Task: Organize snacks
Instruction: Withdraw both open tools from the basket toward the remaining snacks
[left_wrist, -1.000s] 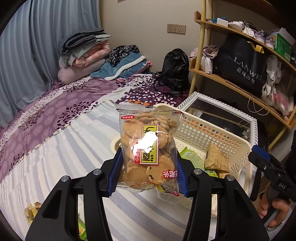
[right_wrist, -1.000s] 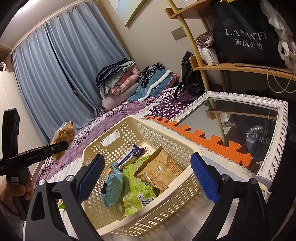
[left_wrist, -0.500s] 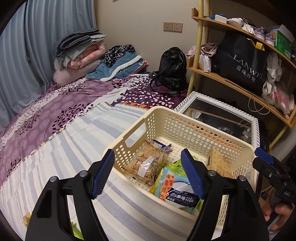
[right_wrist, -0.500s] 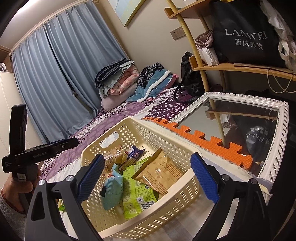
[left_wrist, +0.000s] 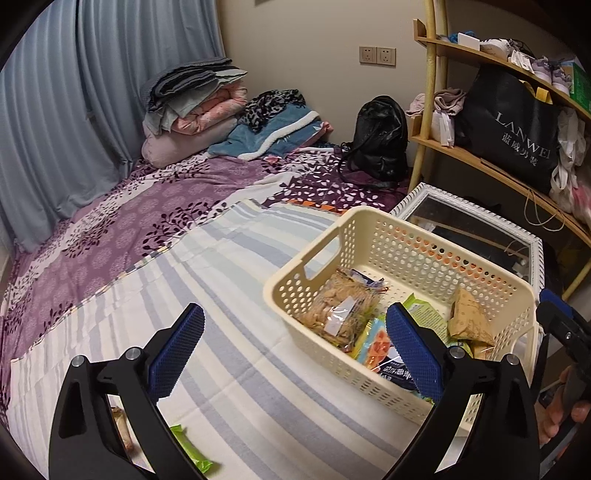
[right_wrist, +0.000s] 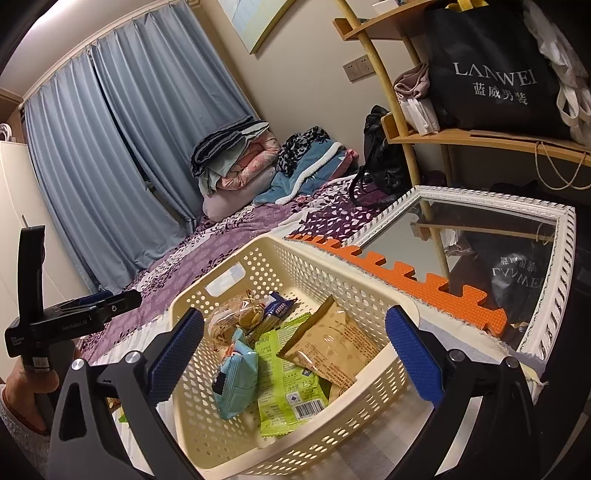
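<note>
The clear plastic bag of round cookies (left_wrist: 340, 314) lies inside the cream perforated plastic basket (left_wrist: 369, 236), ahead of the left gripper (left_wrist: 295, 343) and slightly to its right, touching neither blue pad. That gripper's jaws have just been opening and stand wide, empty, over the striped bedsheet (left_wrist: 229, 280). The right gripper (right_wrist: 293, 350) is spread wide too, grasping nothing, its fingers straddling the basket's near rim, above a green wrapper (right_wrist: 284, 384) and tan pouch (right_wrist: 328, 350).

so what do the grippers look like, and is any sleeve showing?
Both the left gripper and right gripper have black angular fingers with silver screws and blue textured pads. White lettering marks the left one's body. A light knit sleeve shows at the left wrist.
</note>
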